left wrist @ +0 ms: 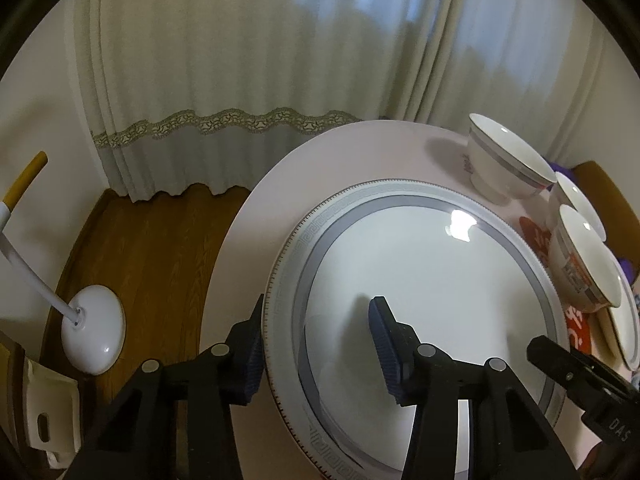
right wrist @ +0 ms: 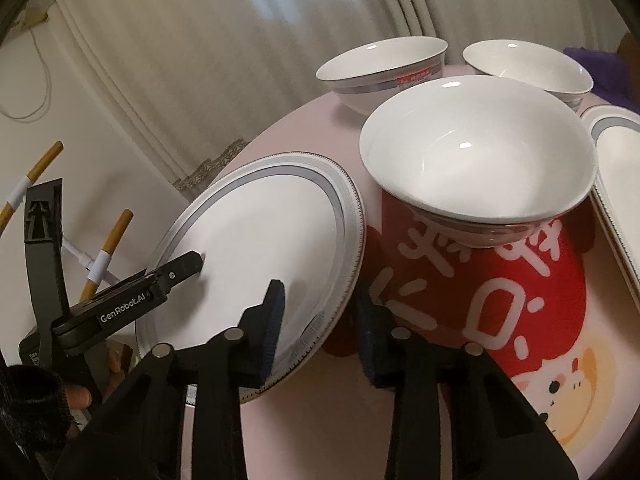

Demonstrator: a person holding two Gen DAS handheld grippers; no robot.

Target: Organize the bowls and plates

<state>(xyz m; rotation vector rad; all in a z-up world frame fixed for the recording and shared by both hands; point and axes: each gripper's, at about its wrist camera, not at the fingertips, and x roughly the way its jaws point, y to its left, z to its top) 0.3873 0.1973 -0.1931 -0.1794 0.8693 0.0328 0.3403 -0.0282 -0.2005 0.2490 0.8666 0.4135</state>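
The large plate with a grey band and patterned rim sits on the round pink table, close to the table's left edge. The left gripper straddles the plate's left rim: one blue-padded finger is outside the rim, over the table edge, the other is above the plate's white centre. A clear gap shows between the pads and the rim, so its jaws stand apart, not pressing on the plate.

In the right wrist view, the right gripper straddles the opposite rim of the same plate. Its left finger is over the plate's inside, its right finger is outside, above the red printed mat. The jaws stand apart; I cannot tell whether either pad touches the rim.

3 white bowls sit upright on the table. The nearest bowl rests on the mat just beside the plate; a far bowl and a right bowl stand behind it. A second plate shows at the right edge. A white lamp base stands on the wooden floor
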